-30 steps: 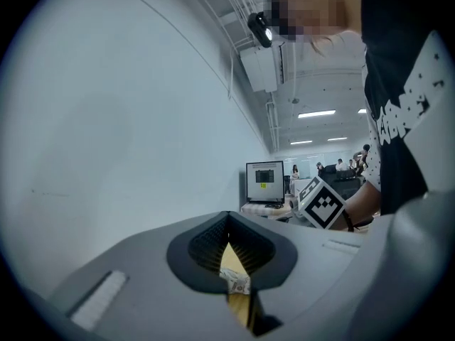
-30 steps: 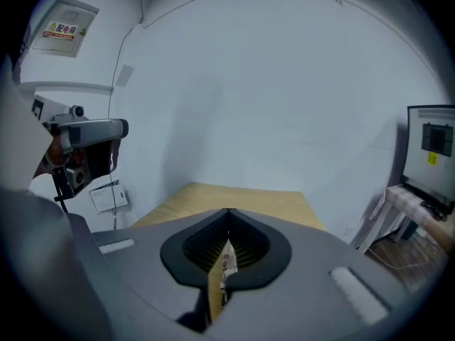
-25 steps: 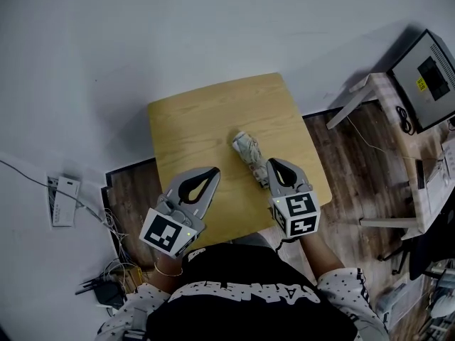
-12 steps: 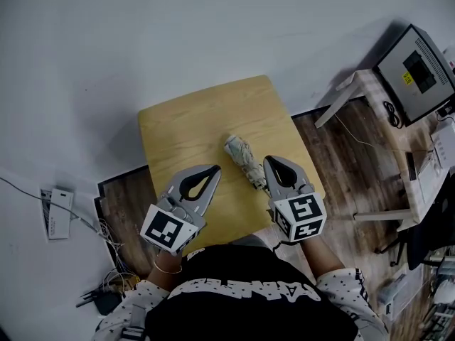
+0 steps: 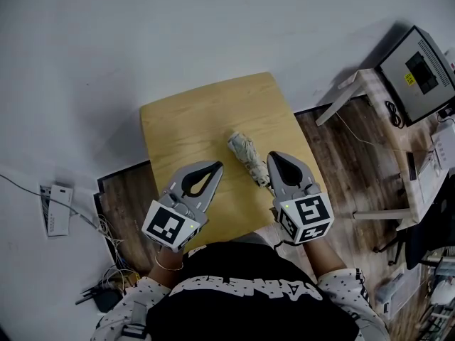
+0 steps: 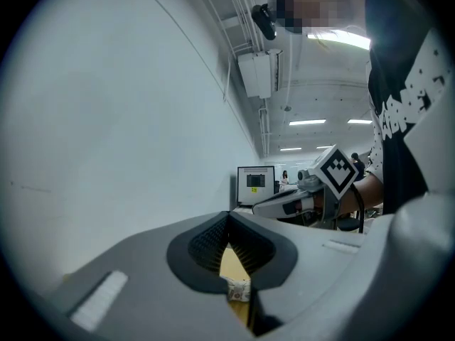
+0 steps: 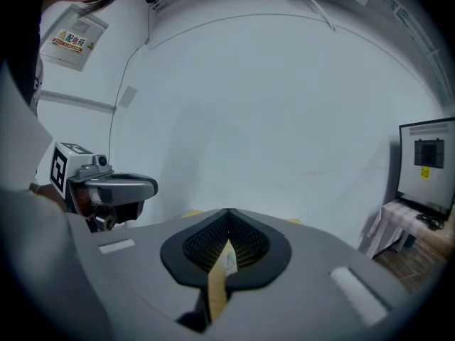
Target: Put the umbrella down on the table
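One small folded umbrella point(image 5: 247, 156) lies flat on the wooden tabletop point(image 5: 181, 123), near the middle and a bit toward the person's right side. It rests there by itself and nothing holds it. So the main job looks done: the umbrella is down on the tabletop.

The right gripper point(image 5: 274, 160) is just beside the near end of the umbrella. Its jaws are closed tight on each other with nothing pinched between them. In the right gripper view, a strip of tabletop and a bit of the umbrella show through the little hole behind the tips. From the head view I cannot tell if the tip touches the umbrella, but it does not grip it.

The left gripper point(image 5: 215, 168) is over the near left part of the tabletop, apart from the umbrella. Its jaws are closed too, and empty.

Not much seems left to do. I think both grippers only need to come away from the tabletop. Brown floor point(image 5: 334, 155) shows to the right of it.
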